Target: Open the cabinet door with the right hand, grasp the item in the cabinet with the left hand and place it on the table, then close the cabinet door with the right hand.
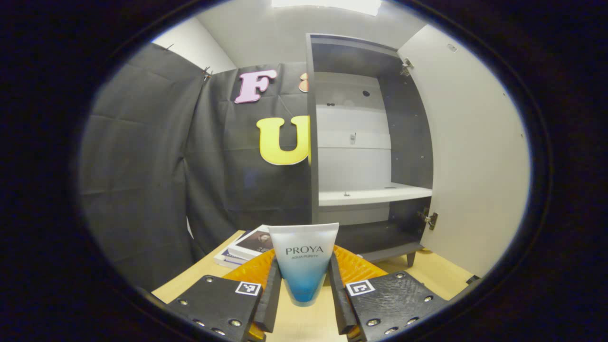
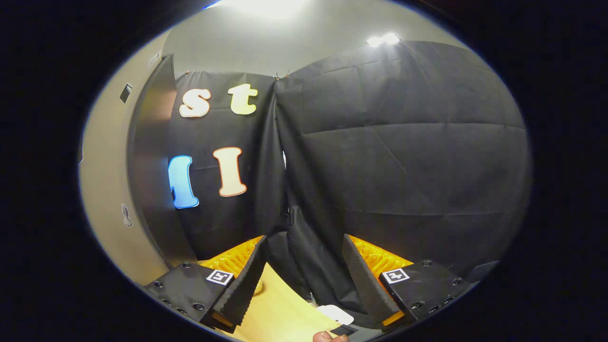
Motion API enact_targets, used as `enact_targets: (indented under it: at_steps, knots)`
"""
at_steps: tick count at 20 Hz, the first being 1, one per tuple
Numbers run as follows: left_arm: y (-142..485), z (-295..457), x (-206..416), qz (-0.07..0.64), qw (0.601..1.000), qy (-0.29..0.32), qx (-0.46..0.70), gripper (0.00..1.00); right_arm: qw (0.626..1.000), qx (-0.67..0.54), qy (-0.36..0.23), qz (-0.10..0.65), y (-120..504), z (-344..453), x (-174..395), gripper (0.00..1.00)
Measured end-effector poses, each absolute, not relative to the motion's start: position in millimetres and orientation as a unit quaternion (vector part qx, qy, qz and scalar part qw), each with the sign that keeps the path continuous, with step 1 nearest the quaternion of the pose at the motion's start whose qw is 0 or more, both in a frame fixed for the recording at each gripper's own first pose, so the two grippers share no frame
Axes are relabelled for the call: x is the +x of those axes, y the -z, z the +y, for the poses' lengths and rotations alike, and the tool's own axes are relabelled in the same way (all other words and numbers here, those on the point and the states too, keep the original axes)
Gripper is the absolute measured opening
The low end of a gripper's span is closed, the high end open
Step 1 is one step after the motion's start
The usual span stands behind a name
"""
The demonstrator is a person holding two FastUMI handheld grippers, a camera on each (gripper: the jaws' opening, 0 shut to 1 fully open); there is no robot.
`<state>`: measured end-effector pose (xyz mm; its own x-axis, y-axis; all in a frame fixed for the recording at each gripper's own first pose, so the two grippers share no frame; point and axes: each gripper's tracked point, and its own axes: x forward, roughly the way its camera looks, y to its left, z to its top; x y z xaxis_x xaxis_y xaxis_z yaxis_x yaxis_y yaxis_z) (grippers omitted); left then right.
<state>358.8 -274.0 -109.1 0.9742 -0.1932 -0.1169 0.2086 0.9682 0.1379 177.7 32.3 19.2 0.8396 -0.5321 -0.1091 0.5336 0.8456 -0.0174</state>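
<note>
In the left gripper view a white-to-blue cosmetic tube (image 1: 304, 263) stands cap down between the fingers of my left gripper (image 1: 303, 280), which is shut on it just above the wooden table (image 1: 427, 275). Behind it the dark cabinet (image 1: 361, 142) stands with its white door (image 1: 475, 152) swung wide to the right; a white shelf (image 1: 375, 194) inside looks bare. In the right gripper view my right gripper (image 2: 304, 280) is open with nothing between its fingers, facing the black cloth wall. The cabinet door's edge (image 2: 147, 161) rises at its left.
A small stack of books (image 1: 244, 247) lies on the table left of the tube. Black cloth (image 1: 142, 156) closes off the left and back. In the right gripper view a table corner (image 2: 280, 313), a white object (image 2: 335, 314) and a fingertip (image 2: 327, 337) show at the bottom.
</note>
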Motion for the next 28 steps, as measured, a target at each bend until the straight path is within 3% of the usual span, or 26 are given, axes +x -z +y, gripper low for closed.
enact_targets:
  at_steps: [2, 4, 6, 11, 12, 28]
  knots:
    - [113.9, -274.0, 362.7, 0.052, 0.992, 0.097, 0.066, 0.5, 0.956, 0.008, 0.29, 0.047, -18.4, 28.7, 162.3, 0.92]
    - [119.9, -270.9, 365.5, 0.06, 0.992, 0.091, 0.057, 0.5, 0.952, -0.001, 0.301, 0.06, -9.5, 25.9, 147.3, 1.0]
    - [124.5, -266.9, 366.2, 0.069, 0.993, 0.082, 0.052, 0.5, 0.955, -0.014, 0.291, 0.063, -8.6, 37.2, 139.0, 0.92]
    - [127.5, -265.8, 370.2, 0.087, 0.993, 0.072, 0.045, 0.51, 0.956, -0.066, 0.273, 0.079, -5.1, 48.6, 127.4, 0.94]
    - [129.8, -264.6, 370.1, 0.09, 0.992, 0.07, 0.049, 0.51, 0.956, -0.064, 0.274, 0.083, -5.0, 48.1, 126.2, 1.0]
    - [161.8, -263.8, 362.7, 0.144, 0.986, 0.072, 0.044, 0.52, 0.951, -0.029, 0.285, 0.112, -6.6, 51.4, 118.7, 1.0]
